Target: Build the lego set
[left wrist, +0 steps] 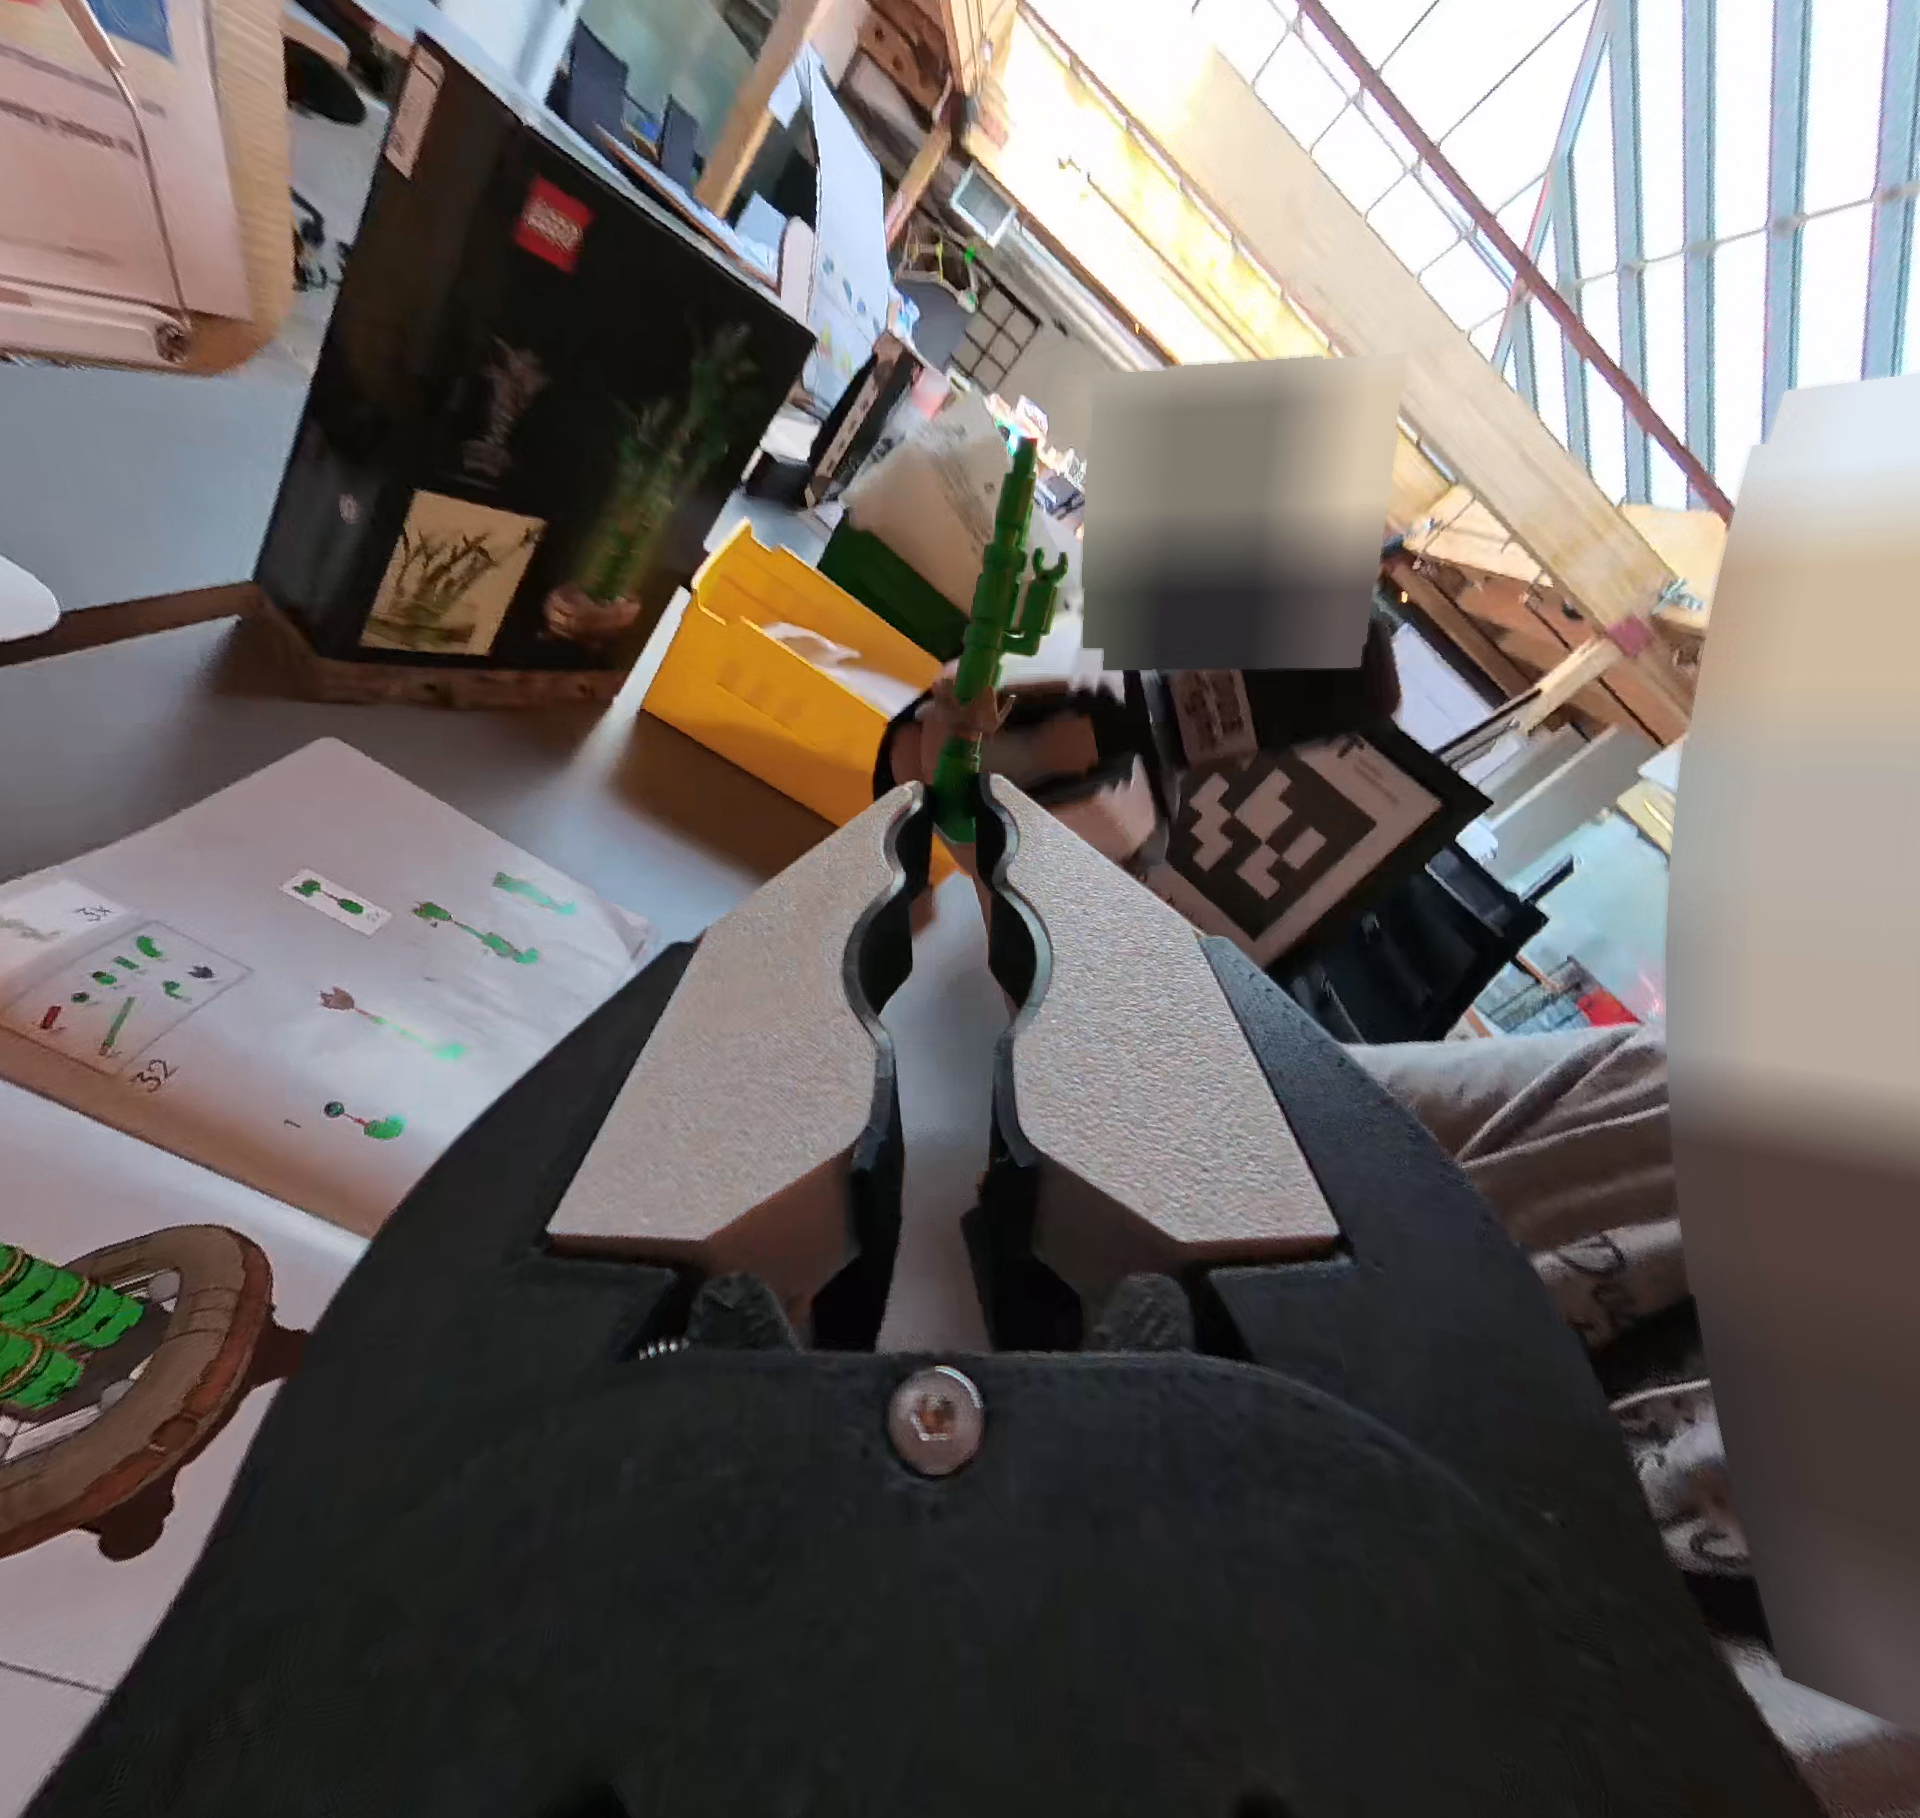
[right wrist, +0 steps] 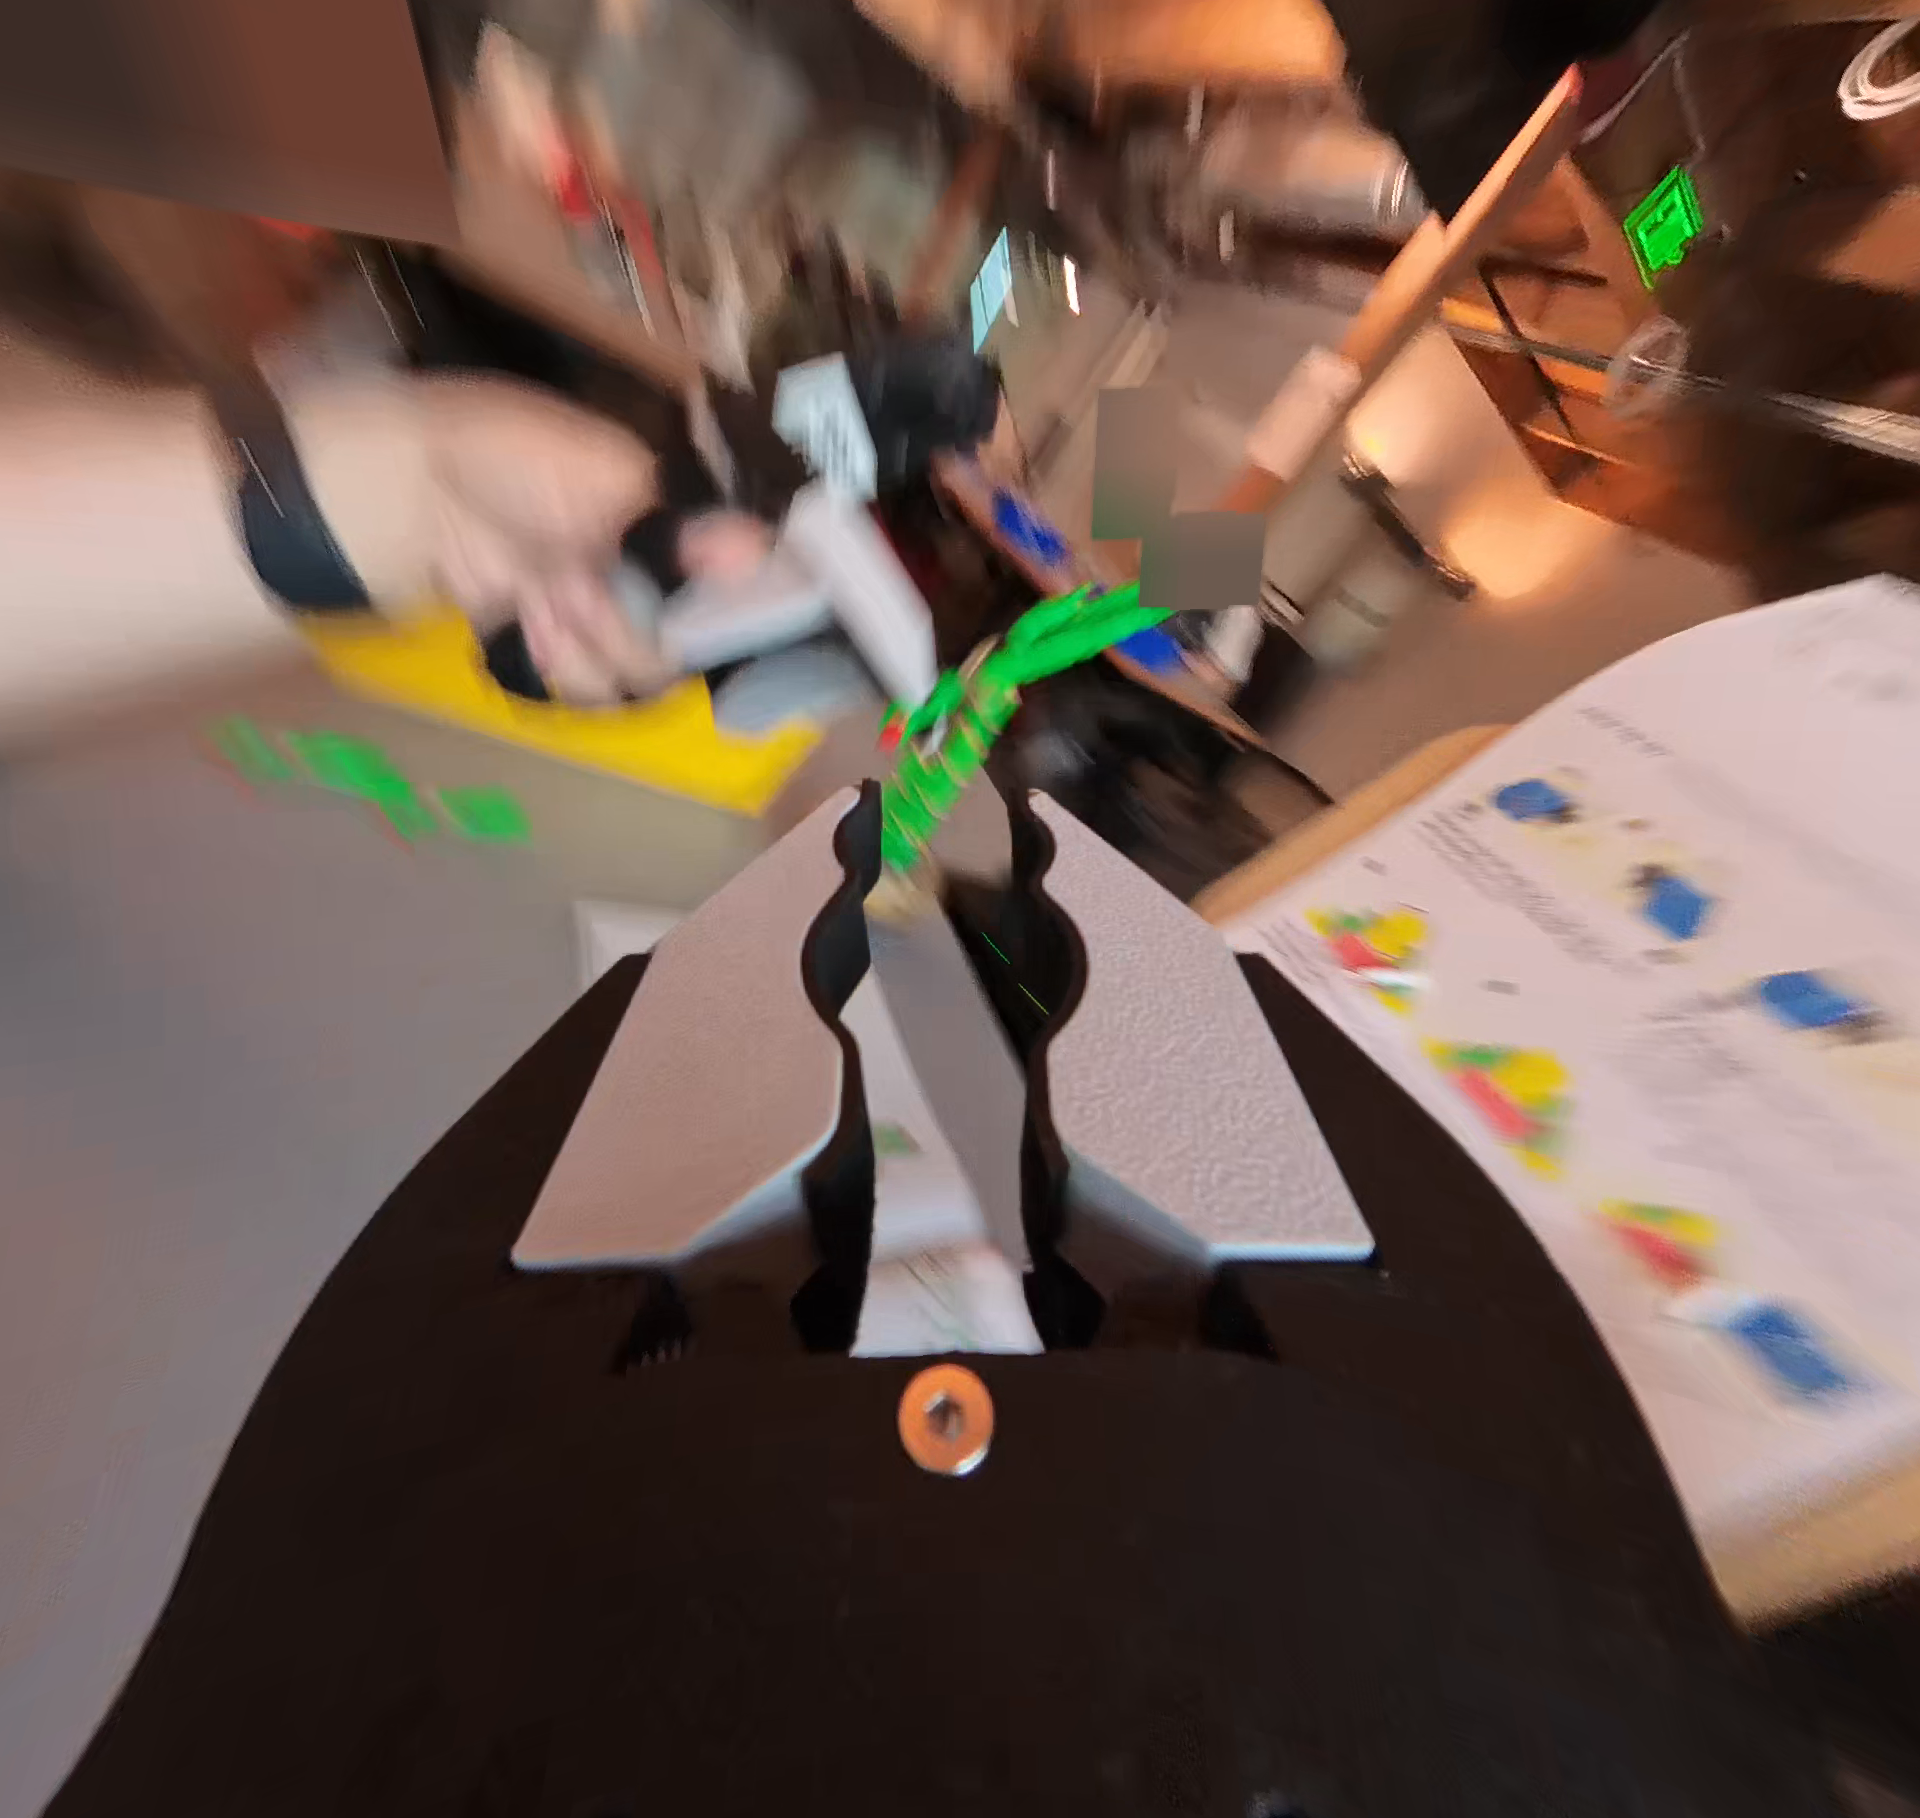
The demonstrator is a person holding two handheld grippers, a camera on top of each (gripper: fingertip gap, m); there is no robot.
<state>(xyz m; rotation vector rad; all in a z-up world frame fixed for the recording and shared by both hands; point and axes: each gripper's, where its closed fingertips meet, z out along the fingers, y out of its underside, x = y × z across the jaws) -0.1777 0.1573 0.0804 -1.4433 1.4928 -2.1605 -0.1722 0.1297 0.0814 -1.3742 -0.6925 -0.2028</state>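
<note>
Bright daylight pours through a tall sloped wall of glass panes in pale metal frames (left wrist: 1714, 168) crossed by a slanting red-brown beam (left wrist: 1455, 179), above cluttered wooden workbenches (left wrist: 1538, 605), while a smooth grey tabletop (left wrist: 125, 480) fills the near left.

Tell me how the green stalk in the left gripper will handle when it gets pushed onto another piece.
The stalk is thin and long, pinched only at its base by the left gripper, so it will probably pivot or slip under side load. It looks built of stacked segments, so joints may pop apart. Its side branch could snag.
</note>
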